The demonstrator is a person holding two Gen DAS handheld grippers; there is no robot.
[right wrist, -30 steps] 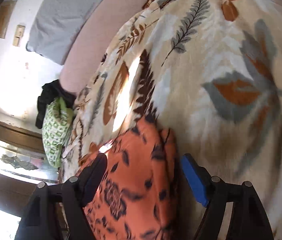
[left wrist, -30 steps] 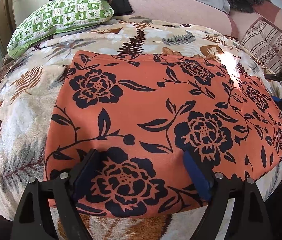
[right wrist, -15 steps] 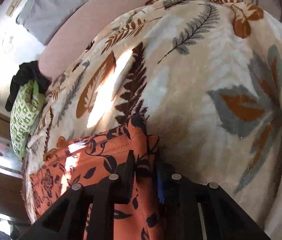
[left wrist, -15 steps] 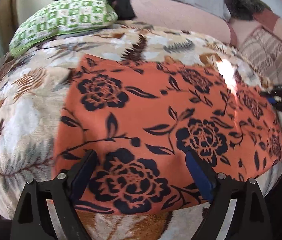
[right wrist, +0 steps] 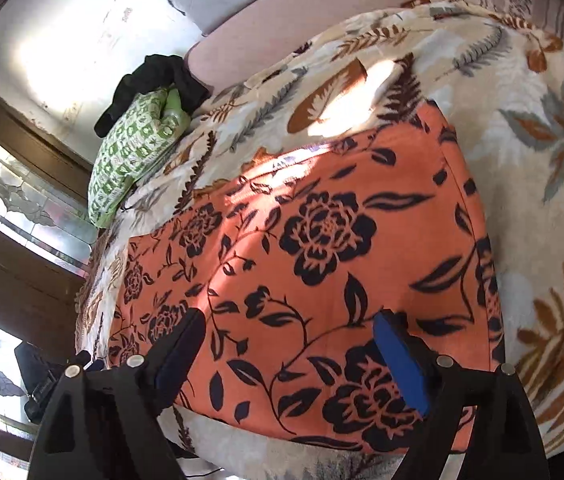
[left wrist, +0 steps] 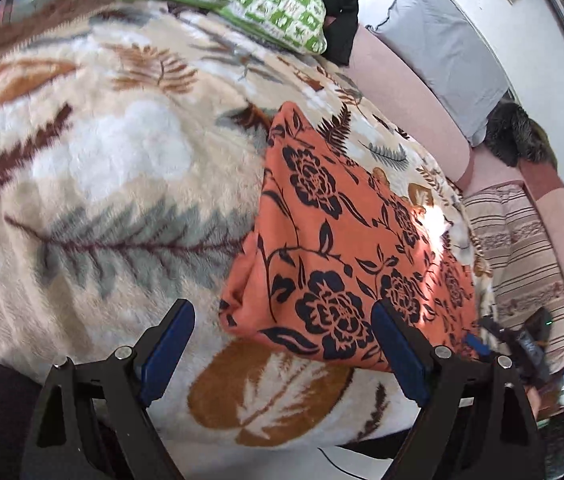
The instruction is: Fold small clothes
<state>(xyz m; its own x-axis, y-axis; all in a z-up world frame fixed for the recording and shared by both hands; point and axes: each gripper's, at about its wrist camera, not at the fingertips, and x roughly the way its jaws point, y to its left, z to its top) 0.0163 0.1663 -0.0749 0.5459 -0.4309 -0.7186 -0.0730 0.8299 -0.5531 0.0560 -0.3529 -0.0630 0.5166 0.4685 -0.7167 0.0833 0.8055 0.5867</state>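
- Lying flat on the blanket (left wrist: 94,168) of the bed, the cloth (left wrist: 334,248) is an orange piece printed with dark flowers, spread as a neat rectangle near the bed's front edge.
- Judging by how it follows the plush surface, with soft rounded edges, it looks thin, light and limp; it should drape at once when lifted and will not hold a crease unaided.
- The near left corner shows doubled layers, so I take it to be folded once already; a grip there must catch every layer or the fold will slide apart.
- The left claw (left wrist: 282,344) is released, its blue pads spread wide, hovering just off that near left corner with one pad over the blanket and one over the cloth.
- The right claw (right wrist: 290,352) is likewise released and empty, poised over the cloth's near edge toward the right side.
- Best holds, in my view, are the two near corners, pinched right at the hem, then carried together toward the far edge.
- The fleecy blanket may drag on the fabric, so lifting clear before moving seems wiser than sliding.
- A green pillow (right wrist: 134,152) sits well apart, out of the way.
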